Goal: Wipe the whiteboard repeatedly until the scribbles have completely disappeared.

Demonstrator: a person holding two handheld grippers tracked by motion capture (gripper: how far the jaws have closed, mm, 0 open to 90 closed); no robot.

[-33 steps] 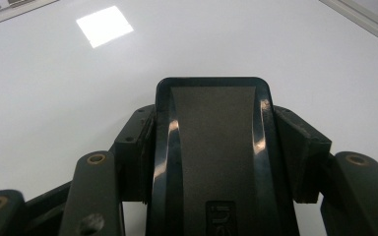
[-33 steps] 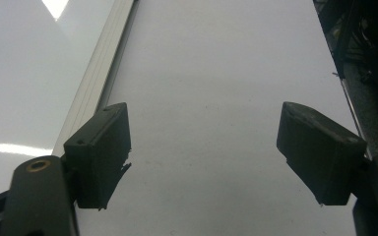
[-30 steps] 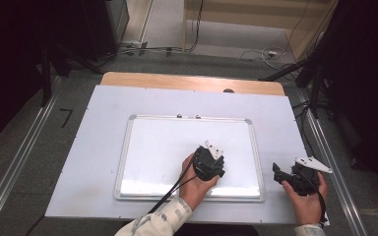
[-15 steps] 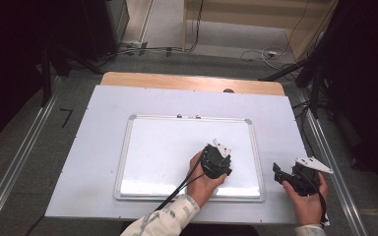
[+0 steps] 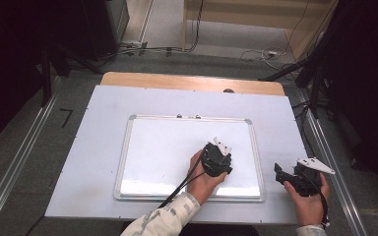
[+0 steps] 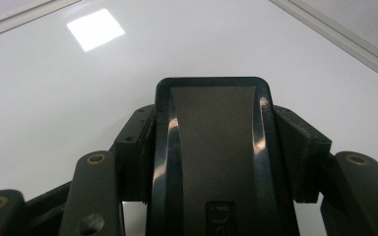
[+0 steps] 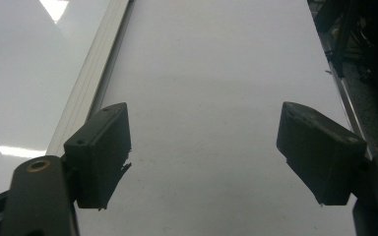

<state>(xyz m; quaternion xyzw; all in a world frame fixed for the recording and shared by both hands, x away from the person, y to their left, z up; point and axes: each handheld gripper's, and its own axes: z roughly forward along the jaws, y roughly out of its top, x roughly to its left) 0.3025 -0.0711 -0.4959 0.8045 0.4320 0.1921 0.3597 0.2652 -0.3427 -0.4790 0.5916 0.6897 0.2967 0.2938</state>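
A black block, apparently a board eraser (image 6: 211,108), is clamped between the jaws of my left gripper (image 6: 217,150). It lies flat against the whiteboard (image 6: 54,98). In the high view the left gripper (image 5: 216,160) is over the right-hand part of the whiteboard (image 5: 162,147), near its lower edge. My right gripper (image 5: 281,174) is held over the white table just right of the board's frame. In its own view the right gripper (image 7: 211,147) stands open with nothing between its jaws, the board's aluminium frame (image 7: 93,78) to its left.
The whiteboard lies in the middle of a white tabletop (image 5: 93,147) with a wooden strip (image 5: 187,82) along the far edge. Two small magnets (image 5: 187,116) sit on the board's top frame. Metal rails (image 5: 325,147) and cables flank the table.
My left gripper has slid a little to the right across the whiteboard with the eraser in it. The right gripper has stayed where it was.
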